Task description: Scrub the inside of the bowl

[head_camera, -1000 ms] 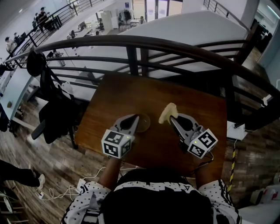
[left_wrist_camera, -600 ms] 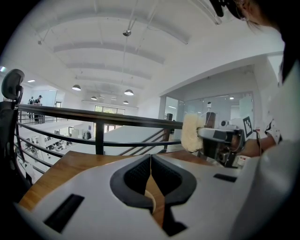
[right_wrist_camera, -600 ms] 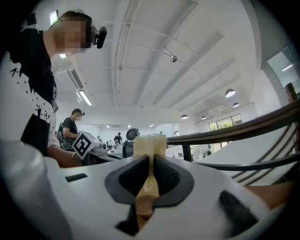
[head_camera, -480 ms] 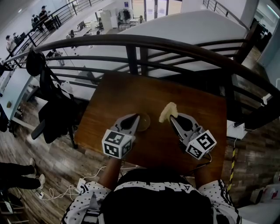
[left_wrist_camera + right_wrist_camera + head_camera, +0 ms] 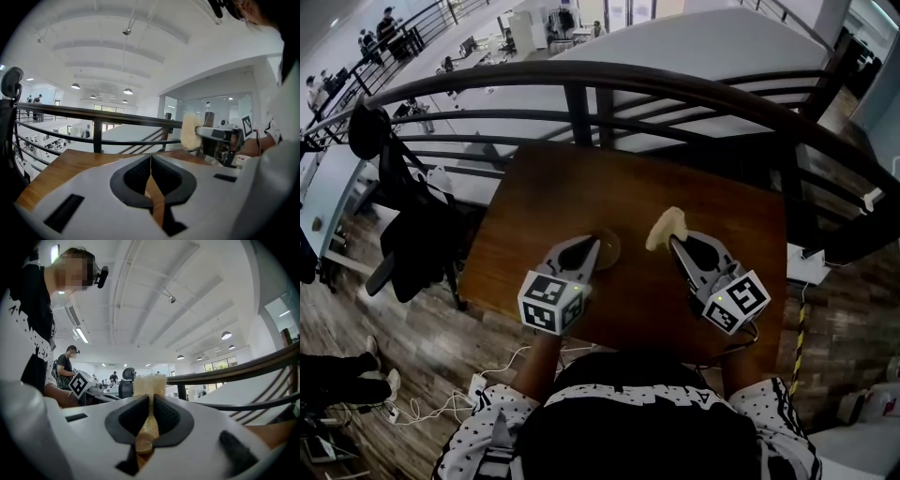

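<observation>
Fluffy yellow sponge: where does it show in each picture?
Head view: sponge right of centre, at the right tool's tip.
Left gripper view: sponge right of centre, beyond the jaws.
Right gripper view: sponge at centre, clamped in the jaws.
Shared landmark: the dark railing.

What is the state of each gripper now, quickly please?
Left gripper: closed, at the bowl; whether it pinches the rim cannot be told.
Right gripper: closed, holding the brush.
</observation>
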Demonstrator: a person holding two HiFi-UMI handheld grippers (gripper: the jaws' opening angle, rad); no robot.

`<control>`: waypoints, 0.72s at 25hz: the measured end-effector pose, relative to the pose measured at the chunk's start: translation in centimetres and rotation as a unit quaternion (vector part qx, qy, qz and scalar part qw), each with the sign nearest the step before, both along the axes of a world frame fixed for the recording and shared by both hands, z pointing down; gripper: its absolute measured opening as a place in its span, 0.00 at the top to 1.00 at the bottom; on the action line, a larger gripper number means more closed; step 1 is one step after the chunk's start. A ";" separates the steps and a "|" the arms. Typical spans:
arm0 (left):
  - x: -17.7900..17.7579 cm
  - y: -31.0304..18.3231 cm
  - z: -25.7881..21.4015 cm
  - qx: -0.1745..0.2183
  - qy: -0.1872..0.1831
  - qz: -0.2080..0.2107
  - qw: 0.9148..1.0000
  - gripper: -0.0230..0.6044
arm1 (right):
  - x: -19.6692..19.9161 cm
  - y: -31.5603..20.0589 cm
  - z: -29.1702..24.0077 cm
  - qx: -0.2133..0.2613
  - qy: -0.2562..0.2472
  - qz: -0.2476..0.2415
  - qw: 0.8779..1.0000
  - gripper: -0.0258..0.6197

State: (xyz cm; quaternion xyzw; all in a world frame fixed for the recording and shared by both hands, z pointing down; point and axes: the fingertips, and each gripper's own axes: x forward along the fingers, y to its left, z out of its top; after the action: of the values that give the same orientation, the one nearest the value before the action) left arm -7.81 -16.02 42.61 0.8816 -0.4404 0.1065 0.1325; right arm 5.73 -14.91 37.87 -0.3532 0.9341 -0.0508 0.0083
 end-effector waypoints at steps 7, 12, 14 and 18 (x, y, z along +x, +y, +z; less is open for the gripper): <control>0.9 0.4 0.3 -0.003 0.001 0.011 1.000 0.93 | 0.3 0.3 0.6 -0.001 0.018 0.001 1.000 0.90; 1.8 0.8 0.2 -0.001 -0.003 0.027 1.000 0.93 | 0.3 0.5 0.8 -0.001 0.021 0.001 1.000 0.90; 2.0 0.8 -0.1 0.002 -0.003 0.029 1.000 0.93 | 0.1 0.4 0.7 0.000 0.023 -0.002 1.000 0.90; 2.4 0.9 -0.6 0.007 -0.003 0.034 0.999 0.93 | 0.1 0.5 0.6 -0.004 0.013 -0.006 1.000 0.90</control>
State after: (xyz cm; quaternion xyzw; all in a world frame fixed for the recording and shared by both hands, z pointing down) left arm -5.46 -15.15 42.03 0.8965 -0.4115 0.1102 0.1214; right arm 5.83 -14.39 38.47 -0.3484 0.9360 -0.0502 -0.0057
